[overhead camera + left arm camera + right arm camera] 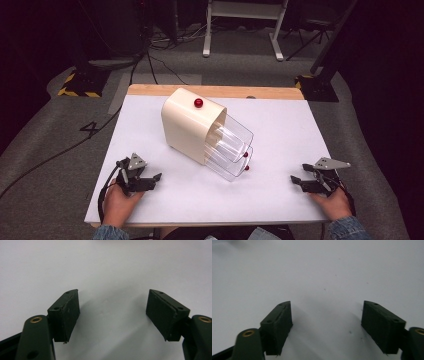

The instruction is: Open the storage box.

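High view, table: white table (280, 200) carries a cream cabinet (187, 127) near its middle, lying tipped.
Drawers: two clear drawers (230, 147) slid partly out, with what look like small red knobs.
Left gripper (150, 181): near the front left edge, jaws apart over bare surface, holding nothing.
Right gripper (296, 181): near the front right edge, jaws apart, likewise holding nothing.
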The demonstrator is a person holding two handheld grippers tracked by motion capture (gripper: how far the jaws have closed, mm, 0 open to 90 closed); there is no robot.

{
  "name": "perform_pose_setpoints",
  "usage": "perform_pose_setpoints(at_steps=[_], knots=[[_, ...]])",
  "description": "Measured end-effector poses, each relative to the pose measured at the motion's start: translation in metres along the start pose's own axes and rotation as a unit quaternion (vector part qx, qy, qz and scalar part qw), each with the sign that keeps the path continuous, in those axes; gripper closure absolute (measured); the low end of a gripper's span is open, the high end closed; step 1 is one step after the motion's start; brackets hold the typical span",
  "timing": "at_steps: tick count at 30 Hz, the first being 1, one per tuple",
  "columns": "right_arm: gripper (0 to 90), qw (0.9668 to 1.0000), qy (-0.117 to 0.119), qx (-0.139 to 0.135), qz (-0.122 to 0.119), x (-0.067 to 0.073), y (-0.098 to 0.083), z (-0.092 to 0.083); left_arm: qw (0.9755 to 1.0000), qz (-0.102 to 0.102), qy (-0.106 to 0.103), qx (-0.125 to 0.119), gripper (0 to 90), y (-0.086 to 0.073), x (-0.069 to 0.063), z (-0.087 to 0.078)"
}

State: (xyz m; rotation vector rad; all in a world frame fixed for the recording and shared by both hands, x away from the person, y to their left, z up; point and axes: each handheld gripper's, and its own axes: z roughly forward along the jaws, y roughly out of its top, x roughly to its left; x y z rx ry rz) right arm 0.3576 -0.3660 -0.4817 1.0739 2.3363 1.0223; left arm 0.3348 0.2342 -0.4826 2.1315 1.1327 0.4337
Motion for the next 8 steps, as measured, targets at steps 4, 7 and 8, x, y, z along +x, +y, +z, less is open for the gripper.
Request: perform_pose_setpoints(at_steps=[4,7,8], knots=[[15.3,0.9998,-0.014,0.008,0.013,-0.0007,0.0009,0.0013,1.0,-0.001,-0.001,0.001,27.3,0.0002,0.0,-0.0001],[14.8,0.9997,-0.013,0.011,0.016,-0.0017,0.0015,0.0016,1.0,-0.002,-0.001,0.0,27.3,0.0003,0.0002,0.0001],[14.7,0.9997,-0.012,0.013,0.019,-0.0023,0.0017,0.0017,1.0,-0.002,-0.001,0.0,27.3,0.0004,0.0004,0.0002]])
